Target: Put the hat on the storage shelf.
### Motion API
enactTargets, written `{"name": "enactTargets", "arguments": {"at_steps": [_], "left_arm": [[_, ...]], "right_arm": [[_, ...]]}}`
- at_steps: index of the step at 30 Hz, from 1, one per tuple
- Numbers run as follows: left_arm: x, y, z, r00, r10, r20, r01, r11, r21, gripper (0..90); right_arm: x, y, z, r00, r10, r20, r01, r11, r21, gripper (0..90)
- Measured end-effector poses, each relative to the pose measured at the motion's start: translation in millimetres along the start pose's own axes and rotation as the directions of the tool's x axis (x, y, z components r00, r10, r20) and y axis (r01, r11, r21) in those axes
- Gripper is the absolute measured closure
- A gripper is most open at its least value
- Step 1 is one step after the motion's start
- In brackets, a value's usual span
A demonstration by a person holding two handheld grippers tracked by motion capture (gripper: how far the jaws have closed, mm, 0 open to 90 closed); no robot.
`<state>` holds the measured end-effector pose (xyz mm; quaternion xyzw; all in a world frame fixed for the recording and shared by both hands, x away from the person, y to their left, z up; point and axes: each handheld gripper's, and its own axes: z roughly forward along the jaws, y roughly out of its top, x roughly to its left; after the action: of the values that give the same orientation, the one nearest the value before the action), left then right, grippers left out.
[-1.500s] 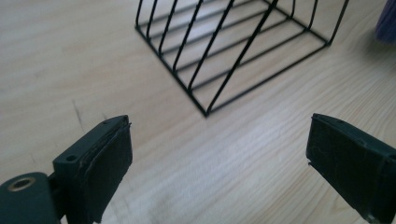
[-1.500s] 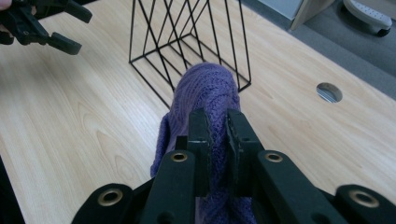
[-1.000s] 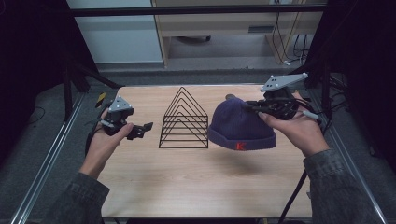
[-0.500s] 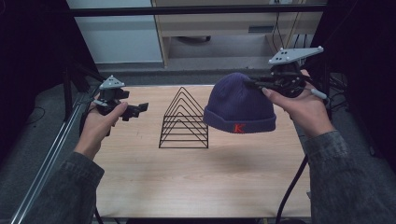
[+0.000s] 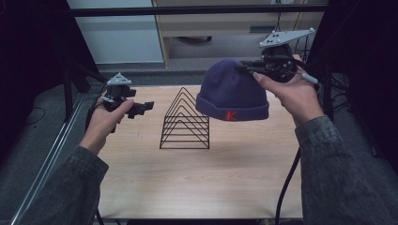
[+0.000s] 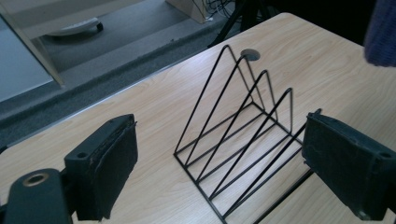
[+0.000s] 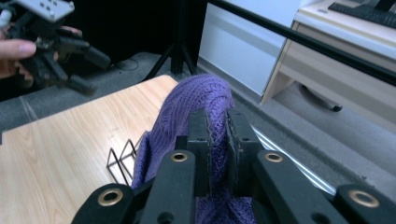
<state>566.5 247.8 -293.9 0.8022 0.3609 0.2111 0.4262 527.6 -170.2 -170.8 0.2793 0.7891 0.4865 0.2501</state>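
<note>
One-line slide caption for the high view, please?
Right tongs hold purple beanie aloft beside wire rack.

purple knit beanie [image 5: 232, 91] | folded cuff w/ a red K on the front, opening facing down | hanging in the air, pinched at the crown, up over the right side of the table | black wire rack [image 5: 185, 120] w/ triangle dividers | standing upright mid-table, just left of and below the beanie

Purple beanie [image 5: 232, 93], centre-right of high view, is ribbed knit cloth w/ red stitched K; rack [image 5: 185, 120] at centre thin black wire; table [image 5: 197, 178] matt pale wood-grain; left gripper [image 6: 219, 156] pads rough, matt blk.
</note>
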Motion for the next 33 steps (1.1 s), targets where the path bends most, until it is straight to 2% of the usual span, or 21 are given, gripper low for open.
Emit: {"name": "enactTargets", "arguments": {"at_steps": [3,4,5,6,8,13,18,22,28,30,33], "left_arm": [[-9.9,1.9,-2.3,0.9997,0.0,0.025,0.001,0.999,-0.045,9.2],[-12.7,2.2,-3.6,0.9992,0.011,0.038,-0.009,0.9987,-0.051,8.5],[-12.7,2.2,-3.6,0.9992,0.011,0.038,-0.009,0.9987,-0.051,8.1],[-18.5,2.9,-5.2,0.9985,0.029,0.047,-0.027,0.9981,-0.055,7.6],[-23.7,3.4,-7.3,0.9981,0.032,0.052,-0.029,0.9978,-0.06,7.5],[-33.9,3.4,-16.1,0.9971,0.045,0.061,-0.04,0.9961,-0.079,6.9],[-38.3,2.1,-26.3,0.9959,0.051,0.074,-0.044,0.9941,-0.1,6.6],[-47.0,0.9,-32.3,0.9906,0.071,0.117,-0.057,0.9911,-0.12,6.4],[-54.4,-1.5,-26.7,0.9847,0.096,0.145,-0.081,0.9908,-0.108,5.1],[-57.4,-2.8,-22.4,0.9812,0.114,0.156,-0.101,0.9913,-0.084,4.3],[-58.9,-4.1,-19.9,0.9795,0.109,0.17,-0.096,0.9921,-0.081,4.2]], "right_arm": [[7.0,7.0,0.3,0.9999,-0.013,0.001,0.013,1.0,-0.011,81.9],[9.2,8.8,0.4,0.9999,-0.013,-0.001,0.013,1.0,-0.013,81.9],[11.6,10.4,0.7,0.9999,-0.016,-0.002,0.016,1.0,-0.017,81.9],[14.1,11.9,0.7,0.9998,-0.018,-0.003,0.018,1.0,-0.017,81.9],[19.1,14.3,1.0,0.9998,-0.019,-0.009,0.019,0.999,-0.037,81.9],[30.6,15.7,6.0,0.9993,-0.032,-0.019,0.031,0.999,-0.043,81.9],[40.2,14.6,13.0,0.999,-0.029,-0.033,0.028,0.998,-0.048,81.9],[50.2,16.3,20.2,0.9979,-0.042,-0.049,0.039,0.998,-0.049,81.9],[62.0,17.3,35.8,0.9964,-0.044,-0.072,0.041,0.998,-0.05,81.8],[65.3,18.8,40.2,0.9959,-0.041,-0.081,0.036,0.998,-0.052,81.8],[70.5,21.7,44.3,0.9946,-0.043,-0.095,0.037,0.998,-0.057,81.8]]}}
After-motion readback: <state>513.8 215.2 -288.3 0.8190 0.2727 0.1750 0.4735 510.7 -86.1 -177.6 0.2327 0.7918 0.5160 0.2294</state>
